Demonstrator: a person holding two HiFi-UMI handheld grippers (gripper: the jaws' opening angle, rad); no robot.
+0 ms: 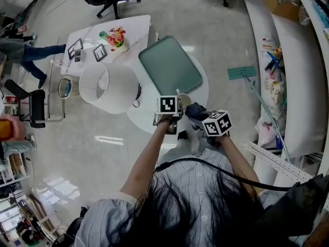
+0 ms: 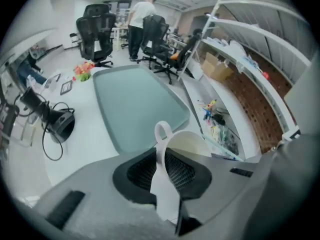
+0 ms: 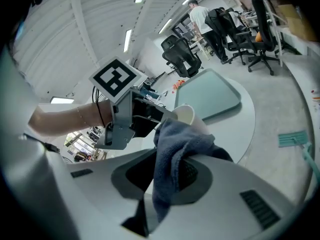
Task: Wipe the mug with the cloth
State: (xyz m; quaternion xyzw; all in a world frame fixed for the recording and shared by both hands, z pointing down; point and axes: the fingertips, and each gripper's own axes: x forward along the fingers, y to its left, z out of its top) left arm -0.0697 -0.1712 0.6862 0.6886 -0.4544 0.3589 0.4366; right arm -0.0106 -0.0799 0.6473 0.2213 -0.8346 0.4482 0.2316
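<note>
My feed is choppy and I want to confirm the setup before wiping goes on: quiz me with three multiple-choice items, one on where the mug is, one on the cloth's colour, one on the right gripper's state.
1. Where is the mug?
A) on the green tray
B) in the left gripper
C) on the floor

2. What colour is the cloth?
A) white
B) red
C) dark blue

3. The right gripper is:
A) shut on the cloth
B) open and empty
C) shut on the mug

Answers:
1 B, the left gripper's jaws clamp the mug's wall.
2 C, the cloth shows dark blue-grey.
3 A, the cloth hangs pinched between its jaws.
</note>
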